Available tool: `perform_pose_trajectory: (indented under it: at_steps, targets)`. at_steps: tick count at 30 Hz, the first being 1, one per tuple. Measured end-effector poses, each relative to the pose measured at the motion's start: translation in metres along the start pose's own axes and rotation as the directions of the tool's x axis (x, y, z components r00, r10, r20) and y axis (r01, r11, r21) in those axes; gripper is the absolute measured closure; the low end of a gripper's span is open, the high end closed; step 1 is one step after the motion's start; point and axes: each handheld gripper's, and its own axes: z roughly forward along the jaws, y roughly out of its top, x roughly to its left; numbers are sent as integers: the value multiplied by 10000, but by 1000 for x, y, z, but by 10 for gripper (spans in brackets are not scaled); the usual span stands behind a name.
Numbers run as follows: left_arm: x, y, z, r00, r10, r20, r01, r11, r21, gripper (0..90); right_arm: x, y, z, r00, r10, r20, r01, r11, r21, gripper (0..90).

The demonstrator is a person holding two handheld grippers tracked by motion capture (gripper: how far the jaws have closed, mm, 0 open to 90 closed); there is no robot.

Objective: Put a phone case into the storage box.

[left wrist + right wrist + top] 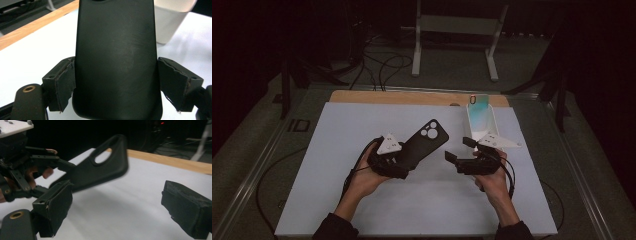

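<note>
Our left gripper (pixel 404 162) pinches the black phone case (pixel 424 140), which points toward one o'clock. Our right gripper (pixel 458 150) stands spread, nothing between its jaws, at three o'clock of the case.

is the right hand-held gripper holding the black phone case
No: in the right gripper view the right hand-held gripper stands open on nothing, while the left hand-held gripper clamps the black phone case.

black phone case (pixel 424 142), white mat (pixel 362 200), white bin (pixel 481 122)

high cam overhead, facing fwd/down, gripper cams close-up, both share black phone case (pixel 116 60)
</note>
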Motion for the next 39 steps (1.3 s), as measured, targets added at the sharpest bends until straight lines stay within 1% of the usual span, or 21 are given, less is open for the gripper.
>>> perform_pose_trajectory:
  at_steps: [2,3,4,5,6,9,10,11,12,16,19,22,23,27,29,31,32,35,38,39]
  targets:
    - [-4,0,0,9999,58,102,-57,9999,-113,191,2,2,5,9998,139,-160,-137,9999,78,101]
    - [-4,0,0,9999,58,102,-57,9999,-113,191,3,3,8,9994,187,-280,-184,9998,119,102]
    - [-7,1,0,9997,69,221,-65,9998,-185,190,4,3,11,9990,280,-345,-274,9995,169,105]
    - [-7,1,0,9997,69,221,-65,9998,-185,189,4,3,11,9990,280,-345,-274,9995,169,105]
    - [-9,1,1,9996,117,266,-111,9996,-240,189,5,4,15,9976,466,-512,-454,9987,241,132]
    - [-12,1,3,9991,132,393,-119,9993,-345,187,7,5,19,9951,740,-663,-718,9968,345,153]
    - [-12,1,3,9991,132,393,-119,9993,-345,187,7,5,19,9951,740,-663,-718,9968,345,153]
    - [-14,2,3,9990,133,433,-116,9992,-393,187,7,6,21,9938,830,-743,-800,9959,428,176]
    - [-15,2,4,9987,128,487,-106,9989,-460,186,7,6,23,9900,1060,-925,-1020,9937,475,238]
    - [-18,2,6,9985,144,524,-115,9984,-555,183,8,6,26,9808,1427,-1326,-1354,9888,626,411]
    - [-21,3,7,9986,119,511,-84,9976,-685,183,8,5,28,9762,1630,-1431,-1539,9854,728,497]
    - [-23,4,8,9991,113,417,-83,9974,-717,183,9,5,30,9661,1961,-1678,-1841,9793,846,553]
    - [-24,4,10,9992,189,355,-164,9976,-676,183,10,5,30,9642,2020,-1716,-1900,9782,836,573]
    - [-28,2,14,9992,257,297,-239,9979,-600,183,13,6,31,9597,2116,-1851,-2011,9768,738,668]
    - [-29,2,16,9989,276,384,-258,9985,-486,185,14,7,32,9580,2143,-1905,-2030,9761,771,696]
    - [-31,2,17,9987,386,322,-373,9985,-398,188,15,7,32,9572,2131,-1957,-2015,9764,776,717]
    - [-31,2,18,9986,393,363,-380,9986,-358,188,16,7,33,9573,2120,-1967,-2003,9766,780,730]
    - [-31,2,19,9986,383,353,-372,9988,-315,188,17,7,33,9535,2158,-2105,-2037,9759,775,779]
    - [-32,2,20,9986,403,350,-393,9988,-280,188,19,8,34,9519,2101,-2232,-1972,9772,791,821]
    - [-31,1,17,9991,373,-204,-383,9980,-510,370,20,8,33,9516,2075,-2265,-1947,9778,779,822]
